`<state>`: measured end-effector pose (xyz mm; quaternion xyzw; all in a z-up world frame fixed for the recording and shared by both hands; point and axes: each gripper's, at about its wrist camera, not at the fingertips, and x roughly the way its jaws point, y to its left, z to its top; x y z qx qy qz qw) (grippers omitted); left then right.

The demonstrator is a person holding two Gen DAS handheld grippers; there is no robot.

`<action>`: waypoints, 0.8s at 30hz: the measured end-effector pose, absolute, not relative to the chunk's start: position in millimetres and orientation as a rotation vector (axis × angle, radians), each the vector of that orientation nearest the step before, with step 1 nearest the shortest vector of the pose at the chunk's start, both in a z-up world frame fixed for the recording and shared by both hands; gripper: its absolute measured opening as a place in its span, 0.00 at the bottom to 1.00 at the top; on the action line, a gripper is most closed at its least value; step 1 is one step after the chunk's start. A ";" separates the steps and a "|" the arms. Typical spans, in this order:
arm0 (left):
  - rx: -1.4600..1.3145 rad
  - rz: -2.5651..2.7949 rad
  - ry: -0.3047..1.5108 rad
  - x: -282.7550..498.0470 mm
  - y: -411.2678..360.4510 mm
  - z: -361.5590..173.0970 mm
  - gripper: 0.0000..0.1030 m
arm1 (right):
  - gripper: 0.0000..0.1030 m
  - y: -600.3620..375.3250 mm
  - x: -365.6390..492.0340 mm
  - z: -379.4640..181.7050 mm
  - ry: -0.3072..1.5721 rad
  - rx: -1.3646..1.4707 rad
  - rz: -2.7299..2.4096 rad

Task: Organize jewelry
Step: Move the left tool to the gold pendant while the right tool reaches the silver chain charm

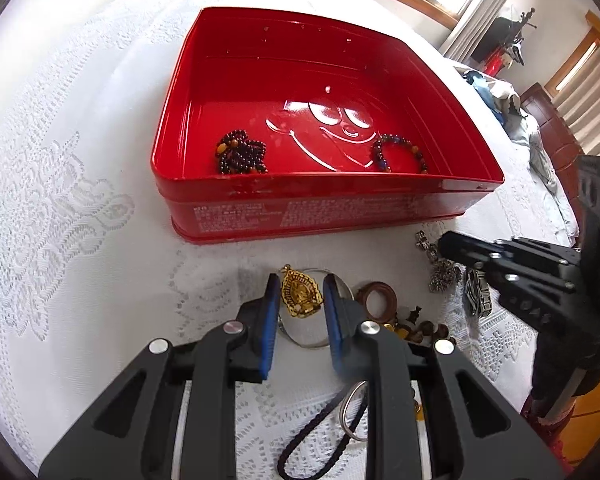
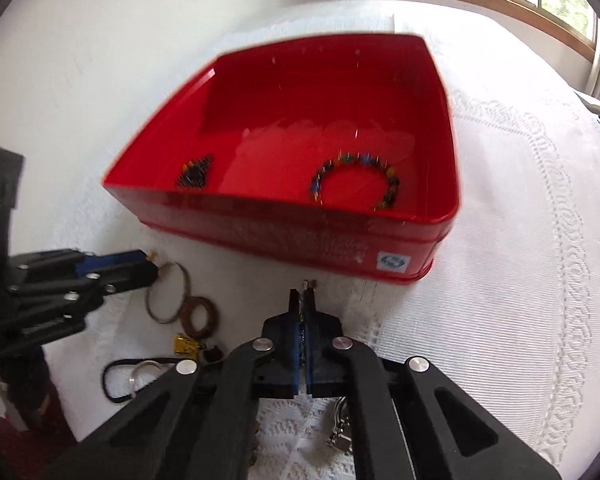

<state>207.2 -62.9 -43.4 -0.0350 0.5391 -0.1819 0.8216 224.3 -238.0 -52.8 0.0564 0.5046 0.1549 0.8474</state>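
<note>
Two beaded bracelets already sit in the red tin (image 1: 204, 92): a dark beaded one (image 1: 242, 157) at its near left, a multicoloured one (image 1: 400, 152) at near right. Plenty remains outside on the lace-covered bed (image 1: 80, 208). The left tool (image 1: 300, 292) straddles the gold pendant (image 1: 301, 294), blue pads close beside it, though whether they are pressing is hard to say. The right tool (image 2: 302, 300) is clenched on a sparkly chain piece (image 2: 302, 320) just before the tin. A wooden ring (image 1: 378, 300), a thin wire bangle (image 2: 168, 292), a black cord (image 1: 320, 428) and a watch (image 1: 478, 298) wait.
</note>
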 end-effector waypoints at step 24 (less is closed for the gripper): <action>-0.079 -0.406 1.143 205.3 -63.2 -41.4 0.19 | 0.10 -229.7 223.4 -70.1 1.084 -0.028 0.281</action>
